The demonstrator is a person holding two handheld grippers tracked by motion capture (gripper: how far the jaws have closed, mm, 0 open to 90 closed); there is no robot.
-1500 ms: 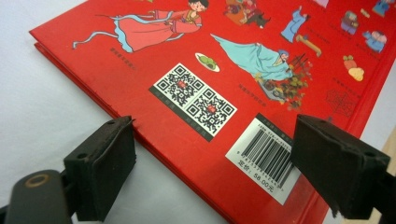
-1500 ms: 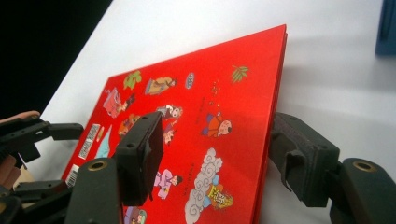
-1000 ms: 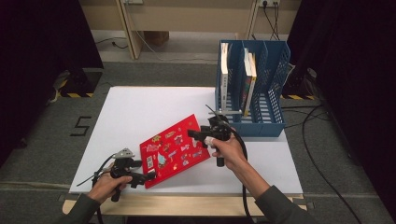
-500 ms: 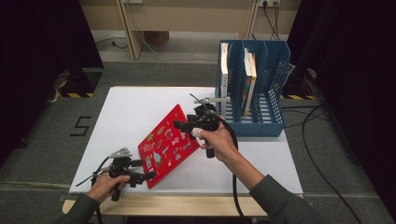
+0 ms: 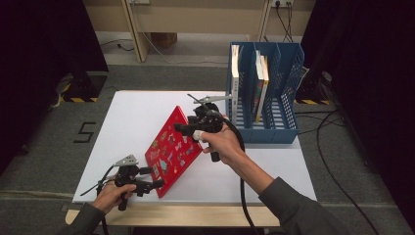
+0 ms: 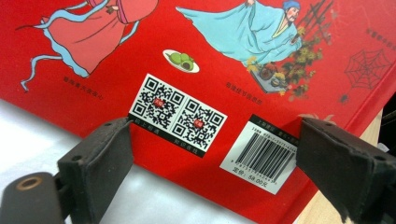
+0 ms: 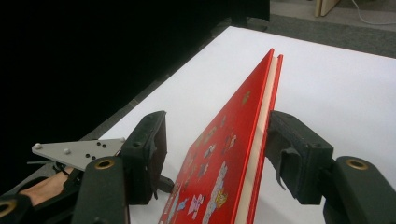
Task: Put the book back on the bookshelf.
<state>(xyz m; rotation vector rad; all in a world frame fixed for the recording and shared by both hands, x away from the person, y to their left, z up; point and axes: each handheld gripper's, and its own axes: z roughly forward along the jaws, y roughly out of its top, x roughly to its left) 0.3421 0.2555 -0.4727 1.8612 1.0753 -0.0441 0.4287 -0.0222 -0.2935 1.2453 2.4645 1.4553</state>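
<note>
One red book (image 5: 171,149) tilted up, two grippers' fingers wide around its edges, three books (image 5: 258,85) racked.

The left gripper (image 5: 157,183) sits low at seven o'clock, pointing toward three, jaws wide apart. The right gripper (image 5: 177,129) is lifted near the middle, pointing toward nine, jaws closing in.

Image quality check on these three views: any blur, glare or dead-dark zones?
High view: even light on the white table, soft overall, both side edges drop to black. Left gripper view: red book cover and its barcode read sharp, while the near jaws look soft. Right gripper view: book edge fairly crisp, left half black, table slightly blown out, grey plate lit; no glare spots.
</note>
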